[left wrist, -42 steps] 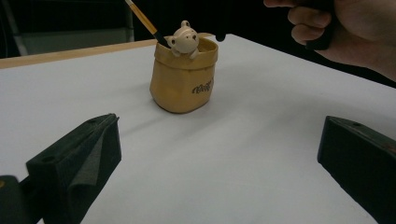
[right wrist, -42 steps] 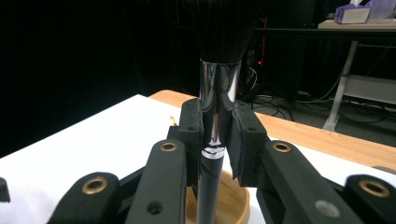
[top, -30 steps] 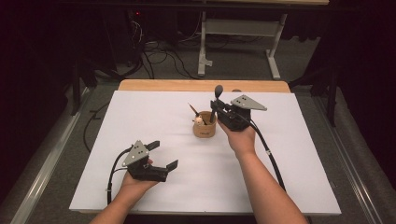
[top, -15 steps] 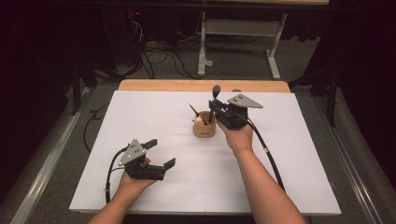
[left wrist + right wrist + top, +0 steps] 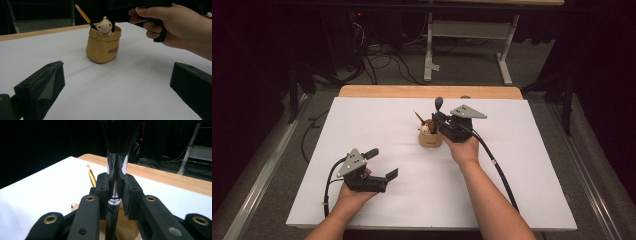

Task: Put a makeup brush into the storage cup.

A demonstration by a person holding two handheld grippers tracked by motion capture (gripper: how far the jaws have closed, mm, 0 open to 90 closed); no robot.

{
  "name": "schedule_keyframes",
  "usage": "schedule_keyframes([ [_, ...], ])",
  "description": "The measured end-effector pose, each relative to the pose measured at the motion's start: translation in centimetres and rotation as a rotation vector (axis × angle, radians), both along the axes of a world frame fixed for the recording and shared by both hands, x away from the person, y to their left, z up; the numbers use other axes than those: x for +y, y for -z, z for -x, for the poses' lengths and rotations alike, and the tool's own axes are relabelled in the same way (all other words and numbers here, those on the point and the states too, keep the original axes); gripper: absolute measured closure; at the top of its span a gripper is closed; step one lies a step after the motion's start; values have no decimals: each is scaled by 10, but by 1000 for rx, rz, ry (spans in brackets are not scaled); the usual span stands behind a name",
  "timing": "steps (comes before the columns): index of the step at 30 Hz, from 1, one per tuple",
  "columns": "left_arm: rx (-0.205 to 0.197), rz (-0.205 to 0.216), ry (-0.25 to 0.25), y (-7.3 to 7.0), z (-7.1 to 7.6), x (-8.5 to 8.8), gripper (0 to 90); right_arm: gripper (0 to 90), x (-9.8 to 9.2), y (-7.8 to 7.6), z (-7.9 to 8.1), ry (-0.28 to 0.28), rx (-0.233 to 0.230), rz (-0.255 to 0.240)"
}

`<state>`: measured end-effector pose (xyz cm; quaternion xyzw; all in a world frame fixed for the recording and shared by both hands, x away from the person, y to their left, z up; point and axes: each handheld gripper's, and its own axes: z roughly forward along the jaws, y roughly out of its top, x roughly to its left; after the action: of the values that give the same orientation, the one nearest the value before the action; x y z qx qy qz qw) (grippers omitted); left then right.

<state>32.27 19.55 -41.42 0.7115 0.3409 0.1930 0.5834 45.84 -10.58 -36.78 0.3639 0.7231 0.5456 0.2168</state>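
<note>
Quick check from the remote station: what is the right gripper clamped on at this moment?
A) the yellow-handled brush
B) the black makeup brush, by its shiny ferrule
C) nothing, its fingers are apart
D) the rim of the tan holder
B: in the right gripper view the right gripper has its fingers pressed on both sides of the black makeup brush at its shiny ferrule, above the tan holder; the yellow-handled brush stands free behind.

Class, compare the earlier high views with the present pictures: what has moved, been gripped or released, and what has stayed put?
Nothing has visibly changed. The right claw remains shut on the black makeup brush, held upright over the tan bear pot. The left claw still rests open, low on the white sheet, and the yellow-handled brush still leans in the pot.
</note>
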Motion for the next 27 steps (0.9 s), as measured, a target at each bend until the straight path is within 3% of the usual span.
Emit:
schedule_keyframes([
  [7,3,-10,4,1,0,-2,3,787,-5,7,1,1,20,-7],
  [22,-1,-15,6,1,0,-3,3,781,-3,18,1,-2,50,39],
  [27,-2,-14,5,1,0,-2,3,640,-3,16,1,-8,43,36],
])
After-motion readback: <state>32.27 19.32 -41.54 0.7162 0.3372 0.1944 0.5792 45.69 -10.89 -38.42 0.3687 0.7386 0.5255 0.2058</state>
